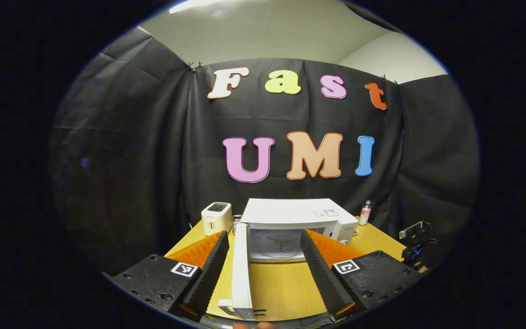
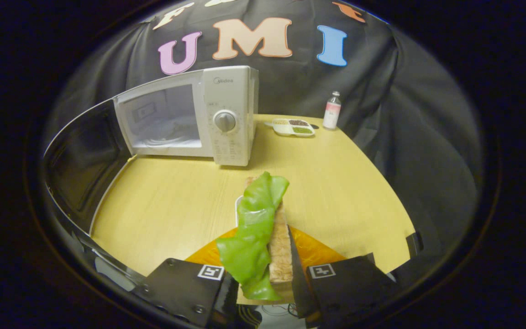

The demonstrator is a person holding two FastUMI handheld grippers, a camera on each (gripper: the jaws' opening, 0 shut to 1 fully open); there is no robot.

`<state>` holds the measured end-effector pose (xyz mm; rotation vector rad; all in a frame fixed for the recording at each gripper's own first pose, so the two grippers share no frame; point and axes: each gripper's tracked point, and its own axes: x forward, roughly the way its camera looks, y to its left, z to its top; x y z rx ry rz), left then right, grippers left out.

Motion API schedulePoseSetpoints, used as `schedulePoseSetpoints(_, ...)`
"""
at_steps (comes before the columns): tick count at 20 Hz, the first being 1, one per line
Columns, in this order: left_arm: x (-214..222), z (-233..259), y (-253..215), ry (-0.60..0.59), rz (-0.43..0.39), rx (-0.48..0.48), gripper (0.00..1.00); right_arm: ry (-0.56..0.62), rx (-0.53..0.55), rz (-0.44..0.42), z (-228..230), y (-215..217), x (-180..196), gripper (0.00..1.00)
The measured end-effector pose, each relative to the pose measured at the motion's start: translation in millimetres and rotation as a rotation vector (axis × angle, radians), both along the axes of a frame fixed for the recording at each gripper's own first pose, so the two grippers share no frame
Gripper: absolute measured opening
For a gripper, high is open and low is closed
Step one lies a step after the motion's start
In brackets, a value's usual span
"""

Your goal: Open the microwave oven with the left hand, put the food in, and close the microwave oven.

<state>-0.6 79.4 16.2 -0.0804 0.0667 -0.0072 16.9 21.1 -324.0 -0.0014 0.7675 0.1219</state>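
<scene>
We stand at a pale wooden table (image 2: 336, 192) hung round with black cloth, where the white microwave oven (image 2: 226, 114) sits with its door (image 1: 241, 269) swung fully out. Our left gripper (image 1: 263, 260) is spread wide with nothing between its fingers, the door's edge just before it. Our right gripper (image 2: 263, 278) is clamped on the food, a green lettuce leaf over a tan slice of bread (image 2: 258, 228), held above the table, well short of the oven.
</scene>
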Motion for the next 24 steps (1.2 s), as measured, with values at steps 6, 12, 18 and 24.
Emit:
schedulePoseSetpoints(6, 3.3, -1.6, -3.5, 0.004, -0.018, -0.013, 0.92, 0.026, 0.008, -0.027, -0.5, -5.8, -0.7, 0.35)
schedulePoseSetpoints(12, 0.4, -9.8, 6.3, 0.022, 0.003, -0.031, 0.92, 0.019, 0.067, -0.070, 15.6, -14.2, 4.3, 0.36)
schedulePoseSetpoints(18, 2.5, -10.8, 14.2, 0.027, 0.021, -0.023, 0.92, -0.021, 0.146, -0.065, 35.9, -0.1, 22.1, 0.36)
schedulePoseSetpoints(24, 12.7, 0.8, 13.6, 0.003, 0.042, 0.032, 0.92, -0.045, 0.260, 0.007, 52.3, 38.3, 43.2, 0.36)
